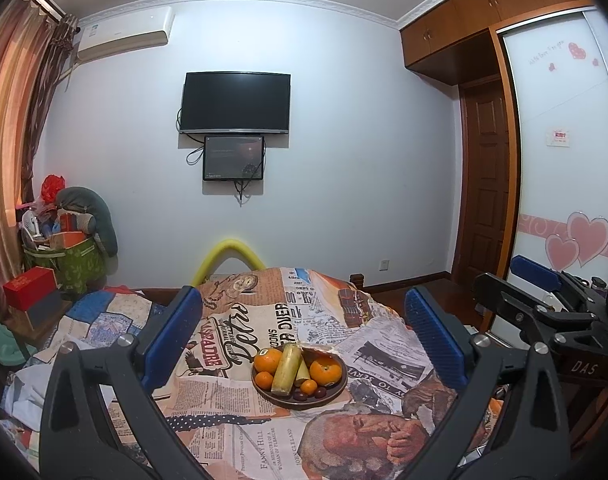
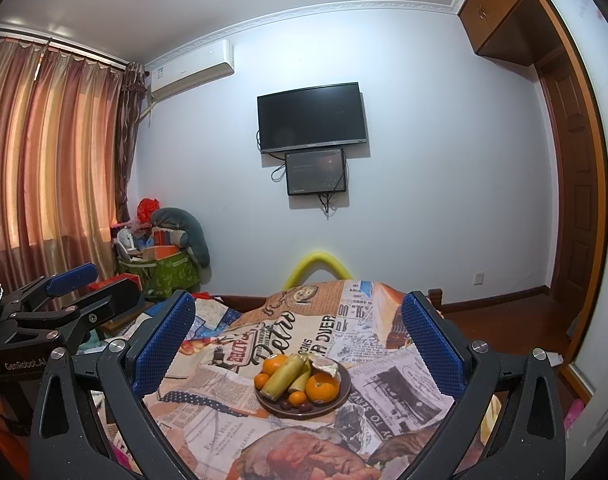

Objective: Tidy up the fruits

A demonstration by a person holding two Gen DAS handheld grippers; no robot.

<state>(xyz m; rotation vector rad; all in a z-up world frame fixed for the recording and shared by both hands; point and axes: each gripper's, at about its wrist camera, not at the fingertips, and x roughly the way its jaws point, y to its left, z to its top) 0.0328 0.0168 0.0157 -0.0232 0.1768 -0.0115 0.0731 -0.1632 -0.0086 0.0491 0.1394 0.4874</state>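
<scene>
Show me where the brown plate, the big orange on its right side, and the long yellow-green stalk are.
brown plate (image 1: 329, 397), left wrist view, on its bare front right rim.
big orange (image 1: 325, 369), left wrist view, on the middle of its peel.
yellow-green stalk (image 1: 287, 369), left wrist view, on the middle of its length.

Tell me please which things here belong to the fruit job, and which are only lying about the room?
For the job:
- brown plate
- oranges
- pale yellow-green stalks
- small dark fruits
- left gripper, open
- right gripper, open

Just lying about:
- newspaper-print cloth
- television
- air conditioner
- green storage bag
- red box
</scene>
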